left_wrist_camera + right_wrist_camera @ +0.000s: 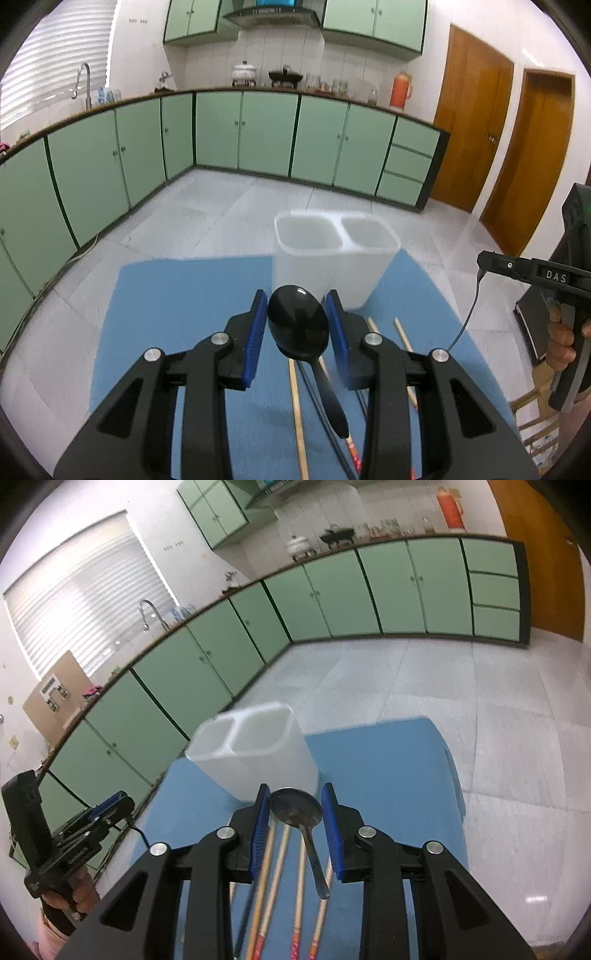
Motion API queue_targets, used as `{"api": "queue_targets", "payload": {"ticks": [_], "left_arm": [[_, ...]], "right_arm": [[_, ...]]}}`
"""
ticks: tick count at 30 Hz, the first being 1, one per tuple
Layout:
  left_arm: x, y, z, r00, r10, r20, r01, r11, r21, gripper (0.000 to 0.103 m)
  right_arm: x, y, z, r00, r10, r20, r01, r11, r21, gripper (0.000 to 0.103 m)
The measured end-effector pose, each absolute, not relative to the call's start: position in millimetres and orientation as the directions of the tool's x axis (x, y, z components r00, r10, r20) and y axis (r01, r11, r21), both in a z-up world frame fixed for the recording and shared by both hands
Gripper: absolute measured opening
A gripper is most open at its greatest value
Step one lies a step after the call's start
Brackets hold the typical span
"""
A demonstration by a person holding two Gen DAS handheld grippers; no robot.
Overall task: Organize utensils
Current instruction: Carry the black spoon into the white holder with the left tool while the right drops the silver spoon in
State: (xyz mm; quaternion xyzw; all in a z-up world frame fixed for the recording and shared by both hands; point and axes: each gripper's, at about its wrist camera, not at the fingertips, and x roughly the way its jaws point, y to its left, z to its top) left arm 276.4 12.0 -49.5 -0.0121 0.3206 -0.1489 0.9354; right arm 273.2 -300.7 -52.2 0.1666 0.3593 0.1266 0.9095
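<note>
Underneath you lies a blue mat (177,295) on pale floor tiles (207,206), ringed by green cabinets (243,133) with a wooden door (469,118) beyond. Your left claw (298,322) pinches a black spoon (297,322) and your right claw (295,806) a metal spoon (295,808), both just before the white two-compartment holder (332,251). Chopsticks (275,871) lie on the mat beneath them.

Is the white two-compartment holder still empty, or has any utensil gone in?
Empty: both compartments of the white holder show only bare white interior.
</note>
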Motion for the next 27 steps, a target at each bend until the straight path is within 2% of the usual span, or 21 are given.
{"api": "queue_targets", "payload": {"ticks": [12,17,22,27], "left_arm": [[309,2,29,0.849,-0.304,-0.433,0.279,0.953,-0.122,0.029],[341,-19,46,0.874,-0.295,-0.385,0.282,0.955,-0.091,0.026],[378,-38,29,0.872,-0.277,-0.404,0.279,0.959,-0.057,0.023],[412,-43,-19,0.834,-0.261,-0.486,0.269,0.962,-0.056,0.023]], "right_arm": [[302,-276,19,0.780,0.389,-0.490,-0.216,0.903,0.372,0.028],[330,-262,34,0.805,0.387,-0.450,-0.232,0.903,0.362,0.028],[372,-255,21,0.818,0.358,-0.450,-0.204,0.912,0.356,0.028],[401,-249,-17,0.794,0.354,-0.495,-0.174,0.912,0.372,0.028]]}}
